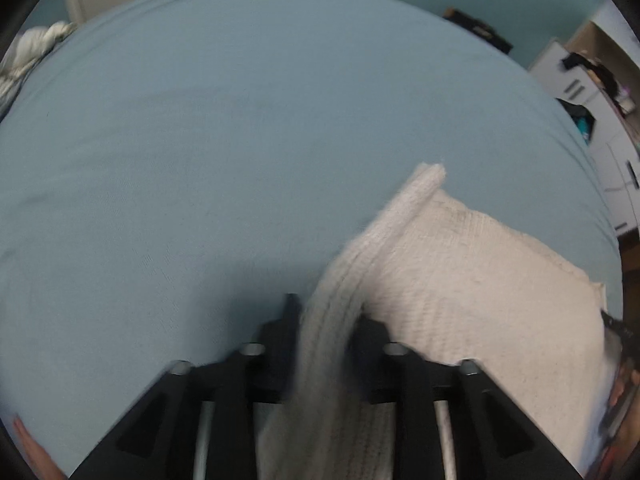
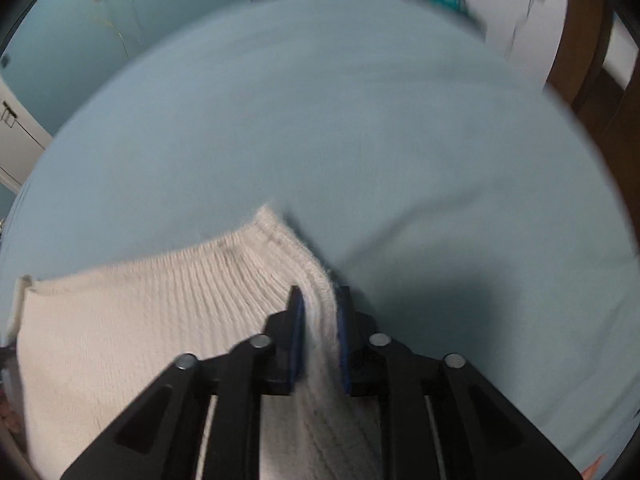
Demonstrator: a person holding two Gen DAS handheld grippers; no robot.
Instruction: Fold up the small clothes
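Observation:
A cream ribbed knit garment (image 1: pixel 460 280) lies on a light blue bed sheet (image 1: pixel 240 140). In the left wrist view its thick ribbed edge rises off the sheet and runs between the black fingers of my left gripper (image 1: pixel 326 312), which is shut on that edge. In the right wrist view the same garment (image 2: pixel 120 320) spreads to the left, and my right gripper (image 2: pixel 320 300) pinches its ribbed corner between blue pads (image 2: pixel 298 320). Both grippers point steeply down at the bed. Both views are blurred.
The blue sheet (image 2: pixel 360 140) stretches far beyond the garment. A crumpled pale cloth (image 1: pixel 36 48) lies at the bed's far left corner. White drawers (image 1: pixel 580 80) stand to the right of the bed, and a brown wooden door (image 2: pixel 580 40) behind it.

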